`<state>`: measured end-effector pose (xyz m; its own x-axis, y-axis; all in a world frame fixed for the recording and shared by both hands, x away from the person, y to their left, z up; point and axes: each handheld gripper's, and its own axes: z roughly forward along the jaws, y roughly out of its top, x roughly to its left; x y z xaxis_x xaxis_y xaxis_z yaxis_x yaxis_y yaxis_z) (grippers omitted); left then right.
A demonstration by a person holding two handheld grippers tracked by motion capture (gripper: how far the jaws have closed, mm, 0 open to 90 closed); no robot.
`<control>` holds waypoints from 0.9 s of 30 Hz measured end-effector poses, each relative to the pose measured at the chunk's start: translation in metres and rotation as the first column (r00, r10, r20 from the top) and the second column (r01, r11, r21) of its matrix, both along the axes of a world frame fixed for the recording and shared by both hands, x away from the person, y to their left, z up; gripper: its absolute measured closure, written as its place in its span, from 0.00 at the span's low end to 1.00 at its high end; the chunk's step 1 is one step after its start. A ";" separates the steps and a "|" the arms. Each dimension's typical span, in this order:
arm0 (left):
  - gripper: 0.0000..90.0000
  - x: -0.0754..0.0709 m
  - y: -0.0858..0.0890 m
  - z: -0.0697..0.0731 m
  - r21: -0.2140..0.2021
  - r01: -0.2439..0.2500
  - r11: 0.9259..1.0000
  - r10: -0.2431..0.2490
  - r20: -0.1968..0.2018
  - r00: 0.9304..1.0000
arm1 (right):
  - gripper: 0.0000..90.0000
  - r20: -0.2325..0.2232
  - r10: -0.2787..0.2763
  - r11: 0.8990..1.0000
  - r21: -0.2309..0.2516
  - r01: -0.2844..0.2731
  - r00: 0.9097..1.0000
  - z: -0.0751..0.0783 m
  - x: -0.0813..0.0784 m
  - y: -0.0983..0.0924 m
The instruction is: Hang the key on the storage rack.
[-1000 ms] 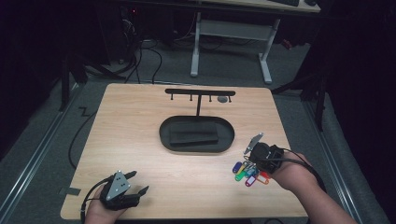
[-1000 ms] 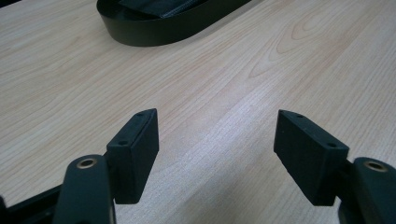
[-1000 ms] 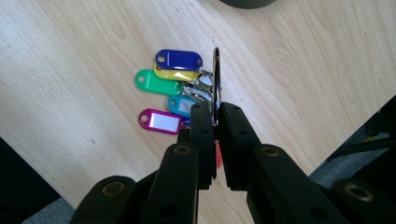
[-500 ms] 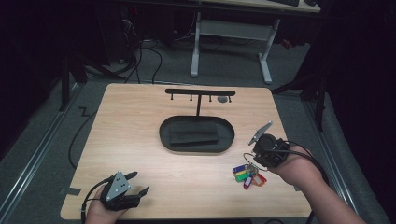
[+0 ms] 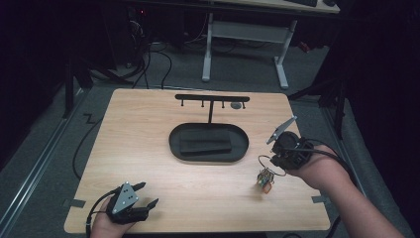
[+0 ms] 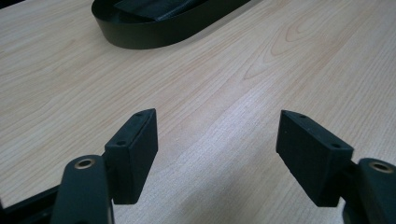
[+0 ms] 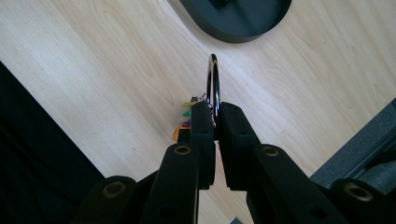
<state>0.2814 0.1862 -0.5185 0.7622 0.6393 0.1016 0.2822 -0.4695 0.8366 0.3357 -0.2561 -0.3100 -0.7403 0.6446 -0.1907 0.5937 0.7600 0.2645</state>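
Note:
A metal key ring (image 7: 214, 77) carries a bunch of coloured keys (image 5: 266, 179) that hangs below it, just over the table's right side. My right gripper (image 7: 215, 112) is shut on the ring, which stands up edge-on between its pads; in the high view this gripper (image 5: 278, 161) is lifted above the wood. A black stand with a hook bar (image 5: 212, 98) rises from an oval tray (image 5: 208, 153) at the middle of the table. My left gripper (image 5: 147, 194) rests at the front left corner, open, with bare wood between its fingers (image 6: 135, 144).
The oval tray's rim (image 6: 154, 39) lies ahead of the left gripper and also near the right gripper (image 7: 233, 32). The wooden table (image 5: 148, 129) ends close to the right hand. Desk legs and cables stand on the dark floor beyond the far edge.
The right gripper has risen with the key ring, and the coloured keys have left the table and now hang bunched beneath it. The left gripper has stayed put.

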 end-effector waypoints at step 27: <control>0.30 -0.003 0.003 0.003 -0.013 -0.008 1.000 0.009 0.035 0.999 | 0.95 0.035 -0.021 0.998 0.054 0.019 0.999 0.023 0.039 0.020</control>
